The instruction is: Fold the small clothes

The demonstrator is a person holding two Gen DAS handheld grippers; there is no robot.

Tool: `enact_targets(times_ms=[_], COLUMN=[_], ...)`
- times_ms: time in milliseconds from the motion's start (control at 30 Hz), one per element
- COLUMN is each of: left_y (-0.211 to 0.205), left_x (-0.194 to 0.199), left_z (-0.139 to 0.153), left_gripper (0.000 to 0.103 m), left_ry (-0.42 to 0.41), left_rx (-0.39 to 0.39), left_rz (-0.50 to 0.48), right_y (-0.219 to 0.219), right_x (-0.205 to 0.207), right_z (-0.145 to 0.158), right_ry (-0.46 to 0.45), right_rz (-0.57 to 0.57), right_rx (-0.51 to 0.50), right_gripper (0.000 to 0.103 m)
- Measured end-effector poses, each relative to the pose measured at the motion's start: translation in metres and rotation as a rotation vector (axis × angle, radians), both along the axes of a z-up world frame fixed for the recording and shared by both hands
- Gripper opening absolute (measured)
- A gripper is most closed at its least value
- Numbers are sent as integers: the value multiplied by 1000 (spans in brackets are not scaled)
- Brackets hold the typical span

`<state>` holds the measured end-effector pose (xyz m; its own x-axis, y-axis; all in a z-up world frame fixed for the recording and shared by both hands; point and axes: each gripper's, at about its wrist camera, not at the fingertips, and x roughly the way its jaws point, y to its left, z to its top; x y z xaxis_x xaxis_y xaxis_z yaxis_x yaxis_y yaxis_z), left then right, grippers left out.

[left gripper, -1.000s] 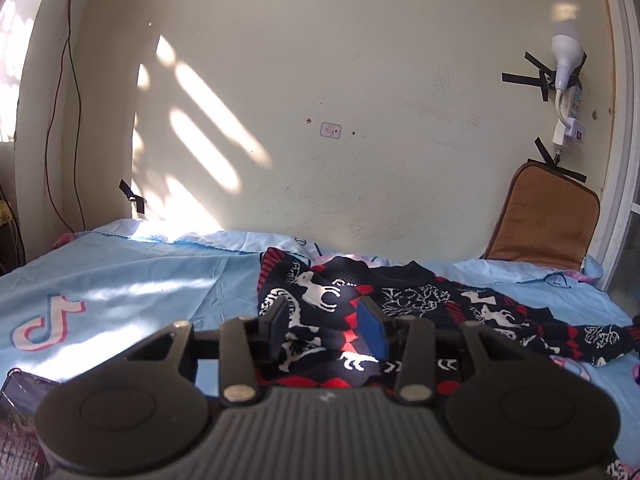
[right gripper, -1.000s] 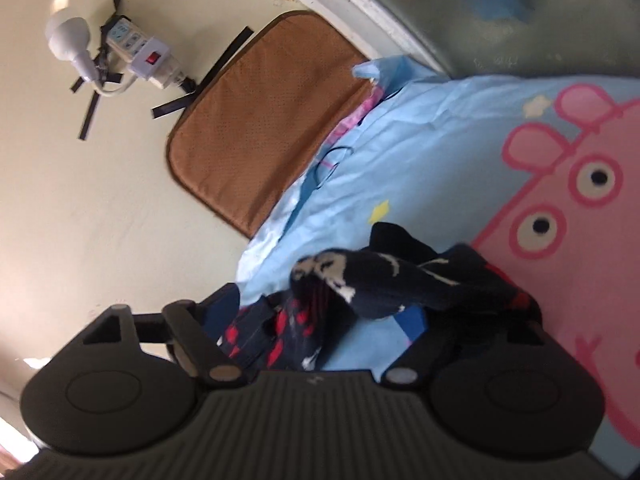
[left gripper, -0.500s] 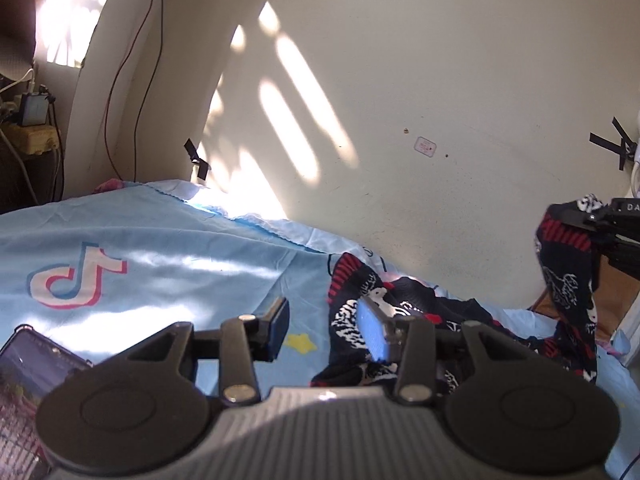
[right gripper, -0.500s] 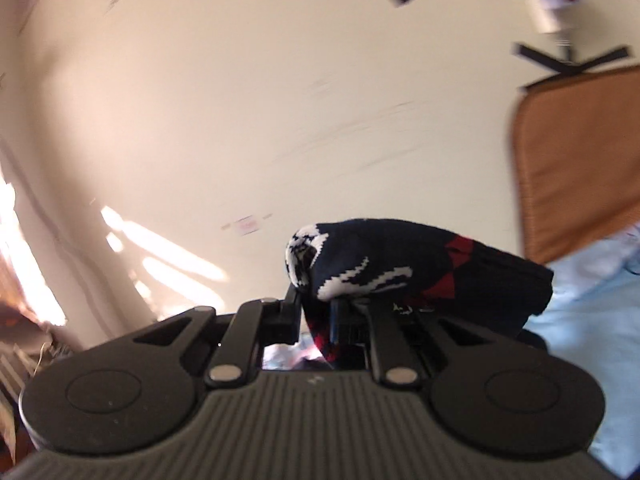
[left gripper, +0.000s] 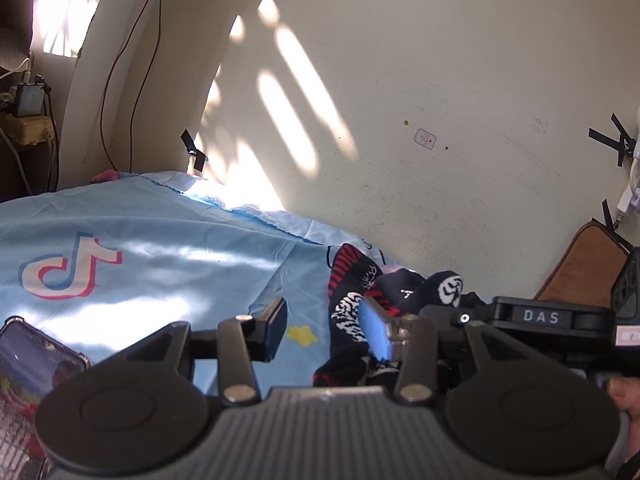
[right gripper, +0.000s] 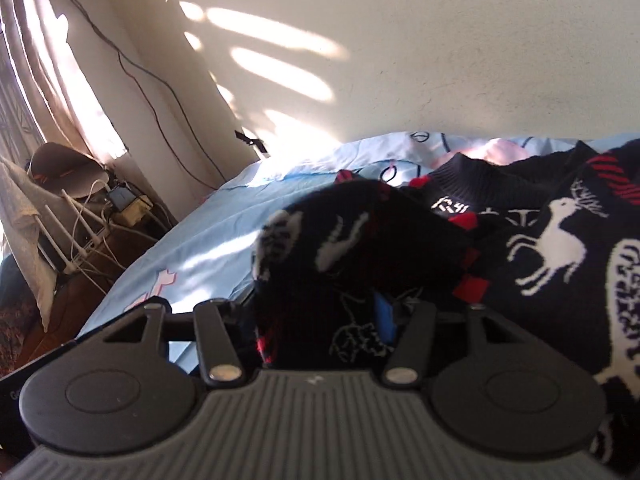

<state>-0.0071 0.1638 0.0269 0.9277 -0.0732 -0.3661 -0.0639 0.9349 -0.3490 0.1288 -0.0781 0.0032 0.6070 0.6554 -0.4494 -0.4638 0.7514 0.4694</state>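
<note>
A dark navy sweater (left gripper: 352, 280) with white deer and red trim lies bunched on the light blue bed sheet (left gripper: 160, 240). My left gripper (left gripper: 325, 332) has its jaws opening, with nothing between them, and the sweater sits just right of its right pad. The right gripper's black body (left gripper: 540, 320) reaches in from the right over the sweater. In the right wrist view the sweater's sleeve (right gripper: 360, 232) is draped loosely across my right gripper (right gripper: 316, 312). Its jaws are opening with the cloth still between them. The sweater's body (right gripper: 560, 248) spreads to the right.
A phone (left gripper: 28, 364) lies at the sheet's near left corner. A cream wall runs close behind the bed, and a brown mat (left gripper: 584, 264) leans on it at the right. Cables and a router (right gripper: 120, 200) crowd the left bedside. A person's fingers (left gripper: 624, 392) show at the right edge.
My right gripper swung the sleeve from the bed's right side over to the left and down onto the sweater, and its jaws went from clamped to wide. The left gripper shifted left off the sweater.
</note>
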Motion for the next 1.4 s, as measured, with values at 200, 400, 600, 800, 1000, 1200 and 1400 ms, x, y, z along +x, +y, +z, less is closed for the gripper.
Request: enact_targets(times_ms=[200, 400, 600, 800, 1000, 1200, 1400], left_y=[-5, -25, -43, -44, -36, -18, -19], left_x=[4, 9, 11, 19, 17, 18, 28], left_z=[7, 20, 15, -4, -4, -4, 0], left_gripper=[42, 45, 47, 46, 46, 48, 48], left_ry=[8, -7, -8, 47, 43, 47, 90], left_rx=[-9, 36, 76, 129, 75, -54, -106], left_rz=[-32, -72, -103, -76, -86, -104, -159], right_y=[-35, -54, -26, -8, -36, -89, -114], right_x=[8, 29, 73, 74, -10, -80, -98], right_z=[1, 23, 3, -2, 65, 68, 43], right_ry=[77, 102, 181, 211, -294, -460, -346], right_rz=[-97, -162, -195, -112, -33, 69, 7], right_rx=[94, 204, 57, 28, -58, -259, -239], right_gripper=[66, 66, 66, 11, 10, 51, 59])
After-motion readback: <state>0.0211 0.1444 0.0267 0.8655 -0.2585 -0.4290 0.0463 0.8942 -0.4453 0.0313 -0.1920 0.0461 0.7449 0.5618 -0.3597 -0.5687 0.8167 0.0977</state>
